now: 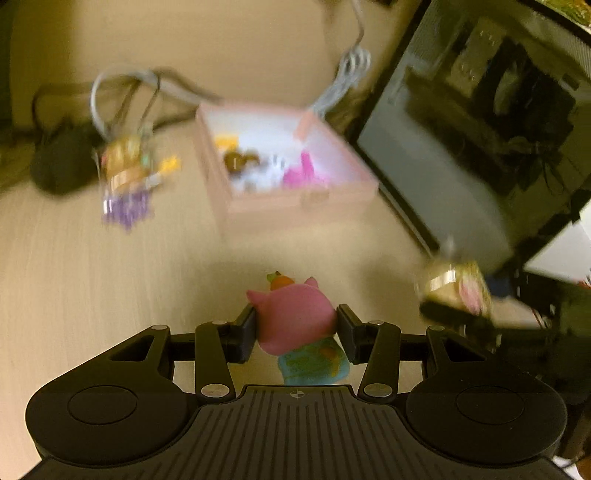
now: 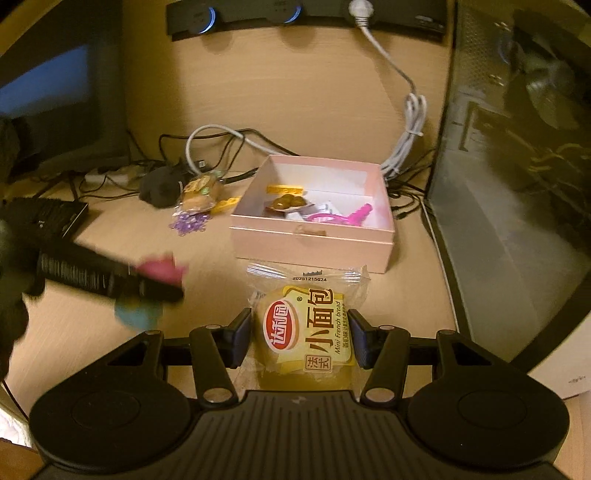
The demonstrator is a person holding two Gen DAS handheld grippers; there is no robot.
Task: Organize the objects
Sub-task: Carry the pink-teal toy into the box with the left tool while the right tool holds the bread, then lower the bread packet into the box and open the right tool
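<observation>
two bread packets [image 2: 308, 332], one pink box [image 2: 312, 245] — one toy [image 1: 295, 321].

A pale wood-grain counter [image 2: 314, 110]. A coiled white cable [image 2: 410, 125] hangs at upper right of the frame. A dark glass-sided computer case [image 2: 517, 166] fills the right edge. A black power strip [image 2: 295, 14] spans the top.

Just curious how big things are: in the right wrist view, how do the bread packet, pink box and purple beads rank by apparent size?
1. Pink box
2. Bread packet, though nearness to the camera inflates it
3. Purple beads
</observation>
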